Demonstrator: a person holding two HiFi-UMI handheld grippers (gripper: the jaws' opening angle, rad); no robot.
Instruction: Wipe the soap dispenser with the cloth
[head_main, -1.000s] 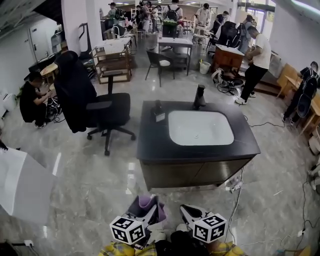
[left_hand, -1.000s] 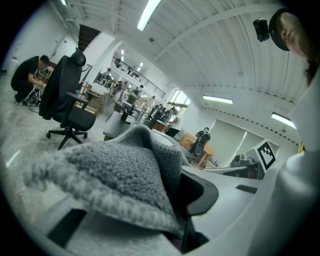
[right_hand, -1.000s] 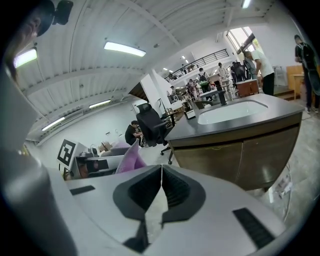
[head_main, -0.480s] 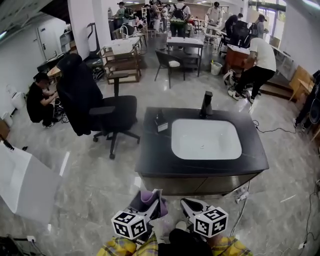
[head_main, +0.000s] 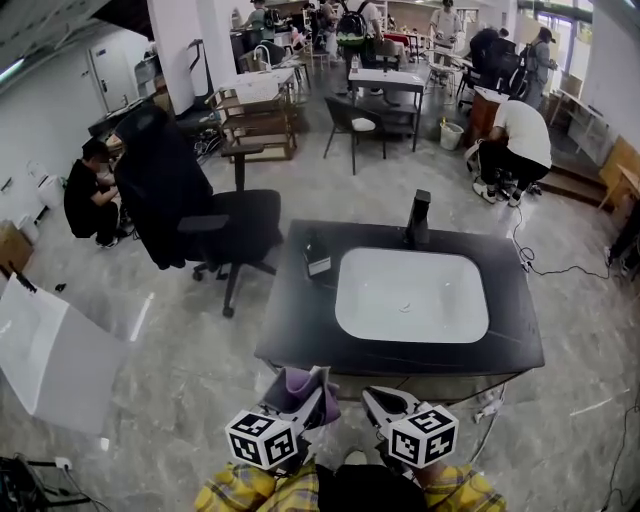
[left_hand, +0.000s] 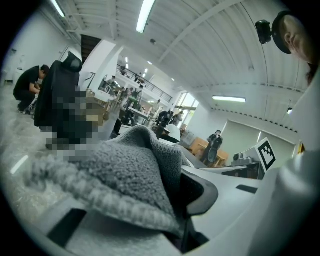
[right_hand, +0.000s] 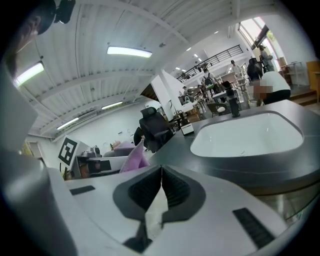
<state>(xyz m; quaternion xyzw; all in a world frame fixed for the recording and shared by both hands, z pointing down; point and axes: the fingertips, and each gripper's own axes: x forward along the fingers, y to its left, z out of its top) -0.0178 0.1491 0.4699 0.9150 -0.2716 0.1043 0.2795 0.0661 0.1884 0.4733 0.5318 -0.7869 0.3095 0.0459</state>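
Note:
The soap dispenser, a small dark bottle with a pale label, stands on the black counter left of the white sink. It also shows far off in the right gripper view as the soap dispenser. My left gripper hangs at the counter's near edge, shut on a purple cloth. In the left gripper view the cloth bulges over the jaws of the left gripper and hides most of them. My right gripper is beside it, and the right gripper has its jaws shut with nothing between them.
A dark faucet rises behind the sink. A black office chair draped with a dark coat stands left of the counter. A person crouches at far left, and a white slab lies on the floor nearby. Several people and tables fill the back.
The counter and sink have drawn closer and lower in the head view. Both grippers now sit at its near edge, still side by side with the cloth held.

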